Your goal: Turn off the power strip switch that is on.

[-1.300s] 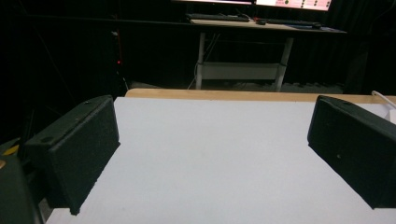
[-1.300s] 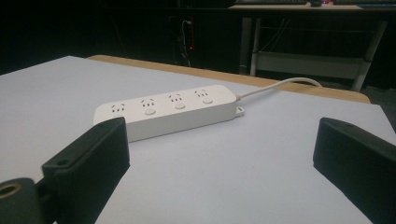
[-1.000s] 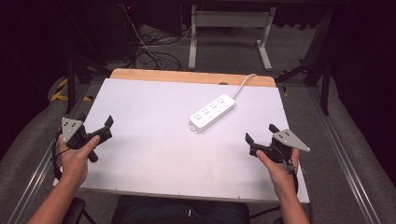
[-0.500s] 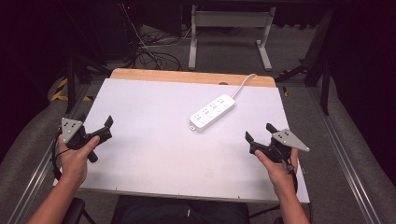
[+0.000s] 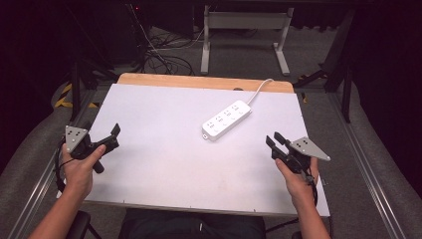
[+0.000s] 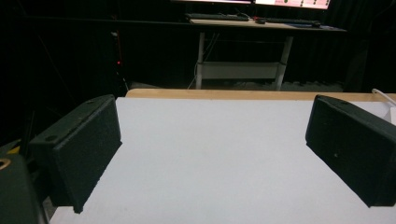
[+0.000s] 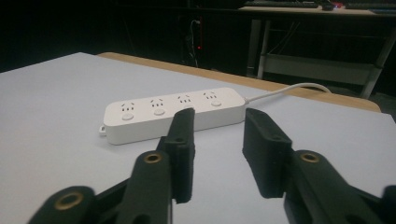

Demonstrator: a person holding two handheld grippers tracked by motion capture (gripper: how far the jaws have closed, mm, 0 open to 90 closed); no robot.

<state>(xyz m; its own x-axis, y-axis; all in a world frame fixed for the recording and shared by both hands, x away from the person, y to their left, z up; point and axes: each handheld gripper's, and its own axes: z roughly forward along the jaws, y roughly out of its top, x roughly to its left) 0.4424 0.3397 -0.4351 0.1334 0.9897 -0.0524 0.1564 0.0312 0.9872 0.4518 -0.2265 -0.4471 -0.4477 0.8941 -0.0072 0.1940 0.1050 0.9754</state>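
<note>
A white power strip (image 5: 226, 119) with several sockets lies flat on the white tabletop (image 5: 164, 164), right of centre, and its cable (image 5: 261, 87) runs off the far edge. My left gripper (image 5: 113, 138) hovers at the table's left side with its jaws wide open; in the left gripper view (image 6: 210, 149) nothing lies between them. My right gripper (image 5: 274, 140) is held at the right side, short of the strip. Its jaws have just been closing and now stand a narrow gap apart (image 7: 218, 116), with nothing between them. The power strip (image 7: 173, 112) lies just beyond the jaw tips.
A wooden strip (image 5: 199, 79) borders the table's far edge. Beyond it stand a metal desk frame (image 5: 244, 30) and tangled cables on the floor (image 5: 159, 55). Metal rails (image 5: 363, 164) run along both sides of the table.
The right gripper's jaws have drawn much closer together. Both hands and the power strip have stayed where they were.
</note>
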